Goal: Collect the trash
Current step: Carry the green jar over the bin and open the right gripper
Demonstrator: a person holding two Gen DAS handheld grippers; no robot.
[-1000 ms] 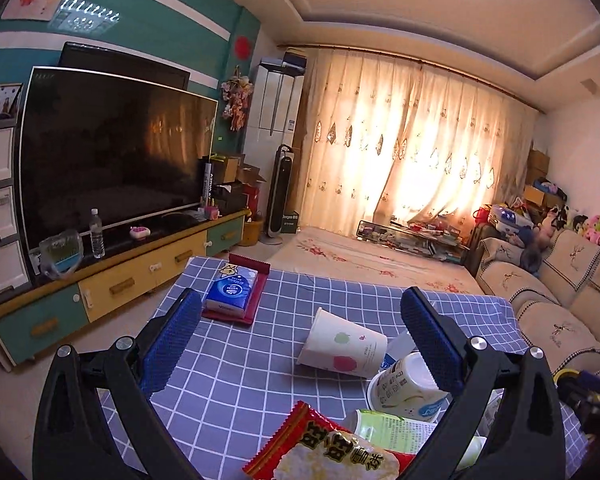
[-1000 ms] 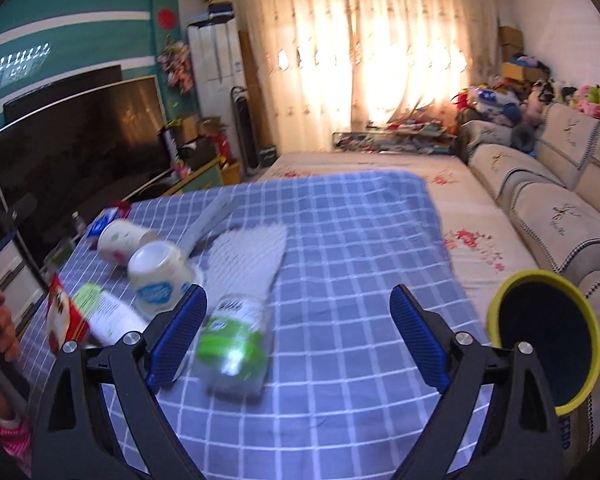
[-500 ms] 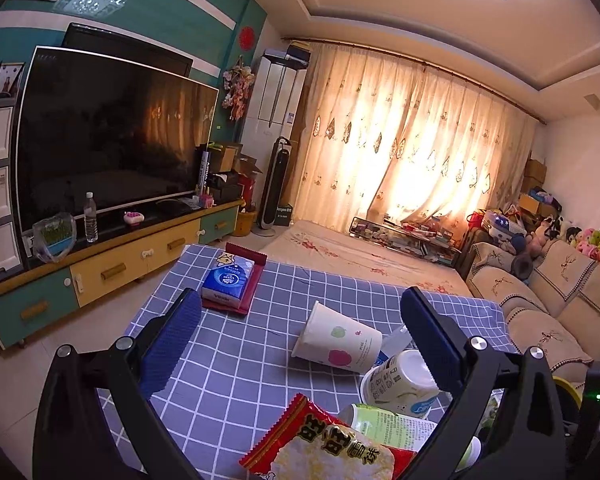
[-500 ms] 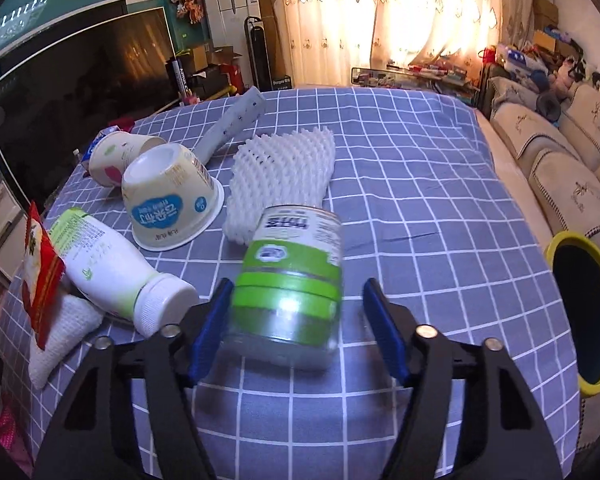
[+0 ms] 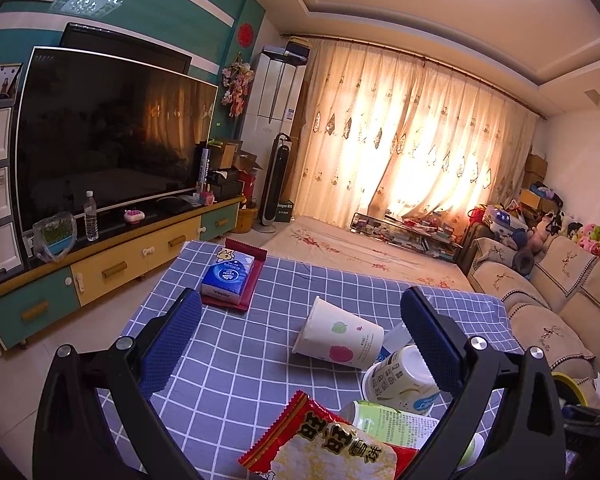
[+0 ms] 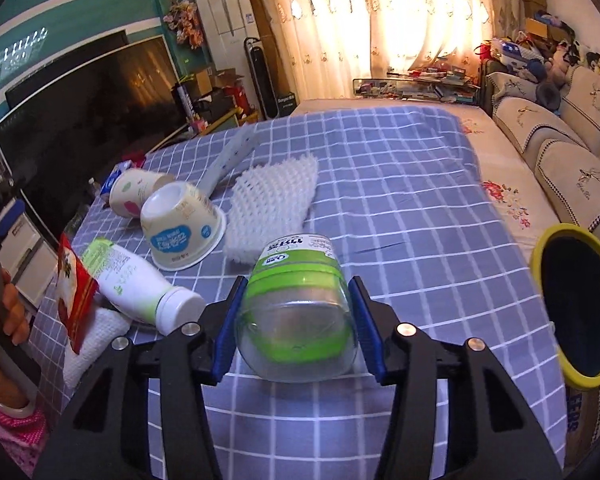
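Right hand-held gripper [image 6: 296, 320]: its blue pads have just been closing and now press both sides of the clear green-banded jar [image 6: 296, 308], which lies on its side at the near edge of the surface [image 6: 400, 208], base toward the camera, likely the first piece for collection.
Bin [image 6: 578, 304]: yellow-rimmed and dark inside, it stands just off the surface's right edge, a short carry from the jar by the look of it.
Left hand-held gripper [image 5: 300, 344]: fingers wide apart, clamped on nothing, hovering over the near left litter.
Remaining trash: snack packet [image 5: 328, 444], white bottle [image 6: 136, 280], upturned tub [image 6: 182, 228], paper cup [image 5: 338, 340], foam netting [image 6: 272, 204], spread toward the left edge.
Only in left view: tissue pack [image 5: 228, 276] at the far left corner.
Only in right view: the clamped jar, the bin's mouth.
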